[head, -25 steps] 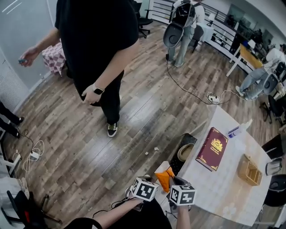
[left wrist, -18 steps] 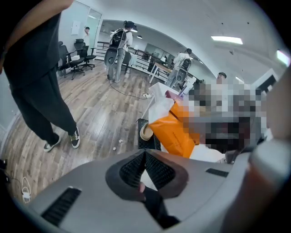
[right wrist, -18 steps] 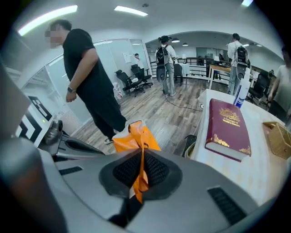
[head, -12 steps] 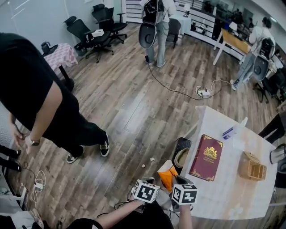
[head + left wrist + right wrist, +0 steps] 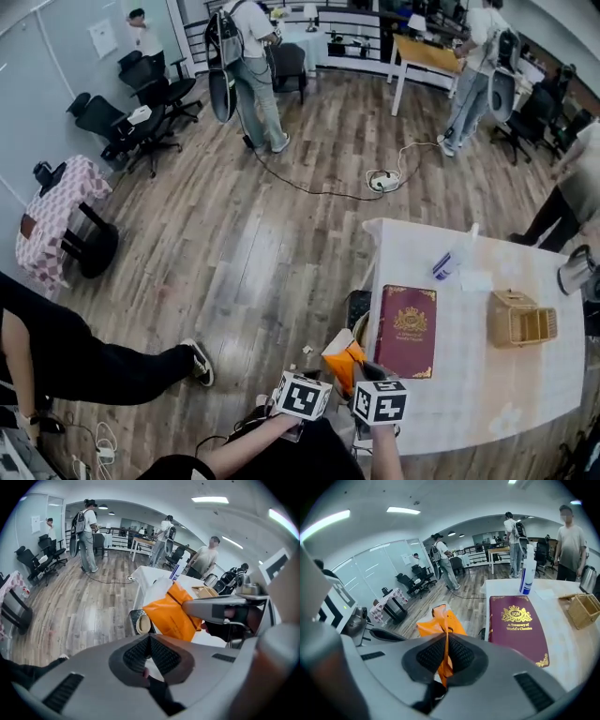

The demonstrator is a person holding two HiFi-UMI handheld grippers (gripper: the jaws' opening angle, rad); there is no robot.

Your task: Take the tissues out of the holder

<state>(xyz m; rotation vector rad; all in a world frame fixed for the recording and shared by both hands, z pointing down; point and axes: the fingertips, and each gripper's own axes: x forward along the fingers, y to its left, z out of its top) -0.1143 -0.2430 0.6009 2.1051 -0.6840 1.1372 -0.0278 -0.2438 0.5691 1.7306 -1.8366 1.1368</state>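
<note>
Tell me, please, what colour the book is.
The book is maroon with gold print; right gripper view.

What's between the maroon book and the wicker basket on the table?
Nothing. Bare table separates maroon book from wicker basket; head view shows it.

I can read gold lettering on the maroon book [image 5: 518,630] lying on the white table [image 5: 576,660]: a crowned "RW" crest, and below it "A Treasury of World's Classics"; nothing else is legible to me
</note>
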